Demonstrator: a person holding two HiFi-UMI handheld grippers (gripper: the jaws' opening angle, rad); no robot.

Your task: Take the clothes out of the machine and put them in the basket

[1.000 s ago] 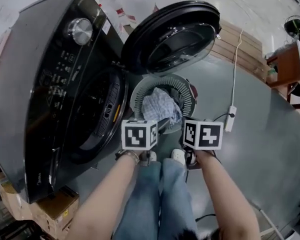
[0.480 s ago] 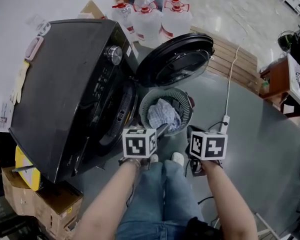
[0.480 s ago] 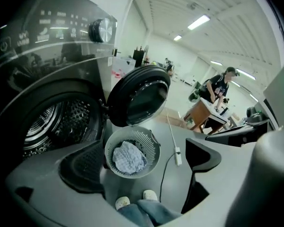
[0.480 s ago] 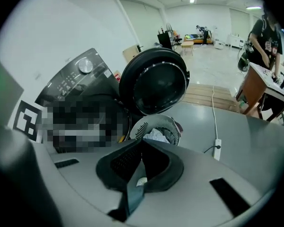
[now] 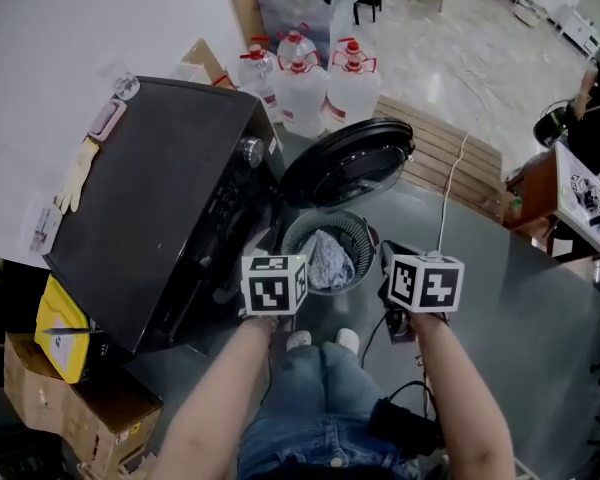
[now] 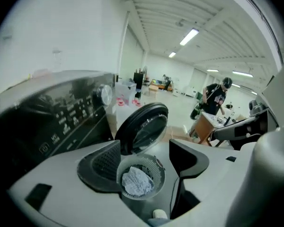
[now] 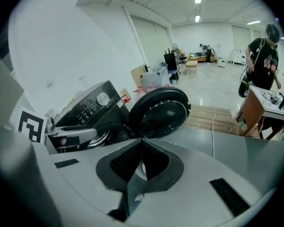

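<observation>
The black washing machine stands at the left with its round door swung open. In front of it, on the floor, is a grey slatted basket with a pale checked cloth in it. Both grippers hang high above the basket, side by side. The left gripper has its jaws apart and closing with nothing between them; the basket and cloth show far below through the gap. My right gripper is shut and holds nothing; past it I see the machine and door.
Water jugs stand behind the machine and cardboard boxes at its left. A wooden pallet, a white cable with a power strip and a desk lie to the right. A person stands by the desk.
Both grippers have risen well above the basket, and machine and basket now look smaller and farther below. The cloth stays in the basket.
</observation>
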